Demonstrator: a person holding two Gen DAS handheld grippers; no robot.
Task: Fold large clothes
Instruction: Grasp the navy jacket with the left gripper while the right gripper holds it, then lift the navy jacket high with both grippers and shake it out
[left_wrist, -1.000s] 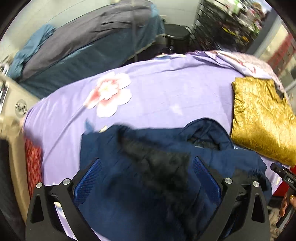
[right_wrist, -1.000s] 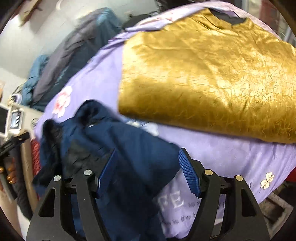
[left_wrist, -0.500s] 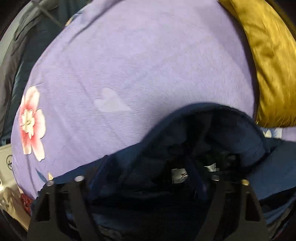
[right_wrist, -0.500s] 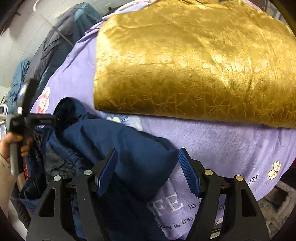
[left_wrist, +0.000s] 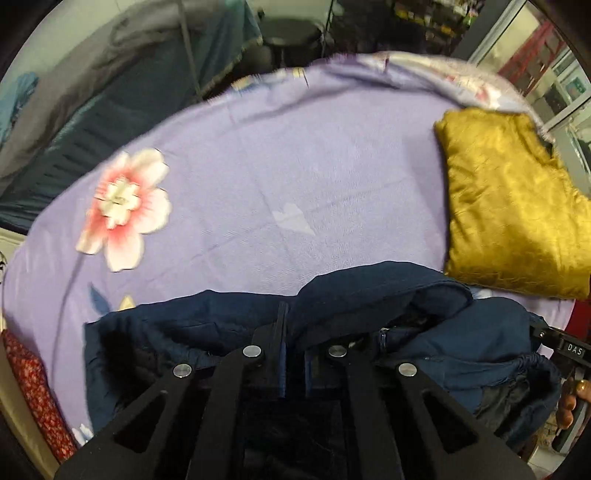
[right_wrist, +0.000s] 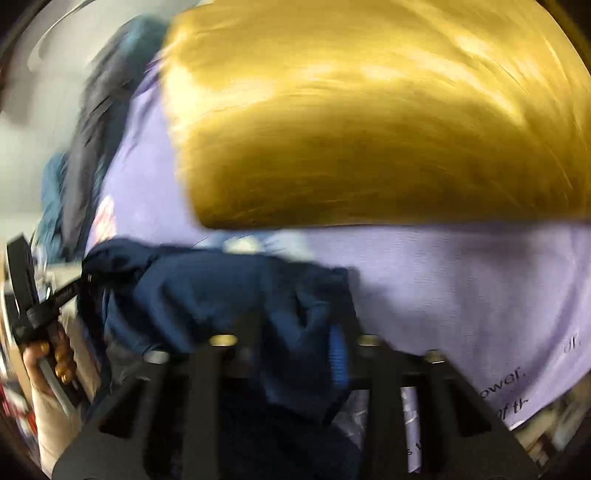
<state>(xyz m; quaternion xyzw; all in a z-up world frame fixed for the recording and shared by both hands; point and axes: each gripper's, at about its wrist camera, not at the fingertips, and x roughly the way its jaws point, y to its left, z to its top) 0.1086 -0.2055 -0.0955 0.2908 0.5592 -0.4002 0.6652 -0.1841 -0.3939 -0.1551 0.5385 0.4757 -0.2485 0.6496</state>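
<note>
Here, my left gripper (left_wrist: 293, 345) has its jaws together, clamped on the upper edge of the navy jacket (left_wrist: 369, 295), which lies bunched at the near edge of the lavender floral bedsheet (left_wrist: 258, 166). My right gripper (right_wrist: 291, 339) sits over the jacket's other end; the right wrist view is motion-blurred, so I cannot tell whether those jaws have closed on cloth.

Procedure for the step in hand, as I judge it: spreading the jacket flat before the first fold.

1. Confirm the right grip on a single hem or shoulder, not a wad of layers.
2. Lift both ends level, then draw them apart until the fabric is taut.
3. Lay it onto the bare sheet toward the pink flower print (left_wrist: 123, 206).
4. Keep clear of the folded gold garment (left_wrist: 509, 206), which lies just beside the jacket; dragging cloth across it would likely undo that fold.
</note>
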